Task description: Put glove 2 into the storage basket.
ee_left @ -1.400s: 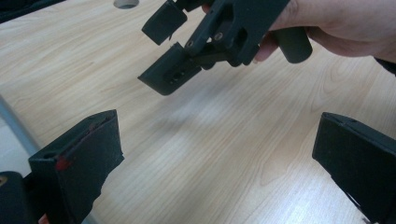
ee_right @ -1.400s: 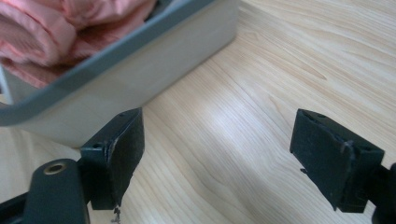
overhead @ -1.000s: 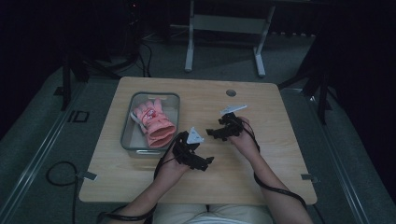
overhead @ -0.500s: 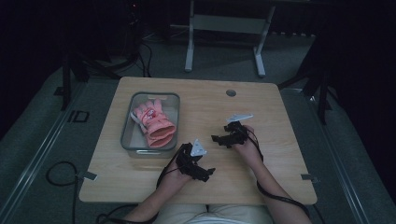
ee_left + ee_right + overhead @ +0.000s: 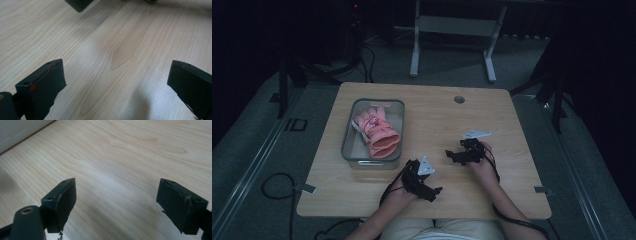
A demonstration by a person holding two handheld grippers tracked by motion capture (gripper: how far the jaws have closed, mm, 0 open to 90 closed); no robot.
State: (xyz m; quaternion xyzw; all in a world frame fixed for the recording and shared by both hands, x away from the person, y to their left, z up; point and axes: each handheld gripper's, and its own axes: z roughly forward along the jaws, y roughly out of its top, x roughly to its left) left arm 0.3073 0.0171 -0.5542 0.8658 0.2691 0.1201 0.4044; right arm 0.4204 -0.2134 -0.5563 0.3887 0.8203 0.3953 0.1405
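A pink glove [image 5: 377, 131] lies in a grey bin [image 5: 348, 142] on the left half of the wooden table [image 5: 437, 115]. My left gripper [image 5: 432, 190] is low over the table near its front edge, just right of the bin's near corner. In the left gripper view the left gripper [image 5: 115, 82] stands open over bare wood. My right gripper [image 5: 452, 155] sits right of centre, pointing left. The right gripper [image 5: 116, 202] is also open in its own view, with nothing between the jaws.
A round hole [image 5: 459, 99] marks the table's far side. A dark jaw tip [image 5: 79, 4] shows at the top of the left gripper view. A pale bin wall [image 5: 17, 132] crosses the right gripper view's top left corner. Cables [image 5: 277, 192] trail on the floor.
Both grippers have drawn back toward the near edge of the table, away from the bin. The glove and bin have not moved.
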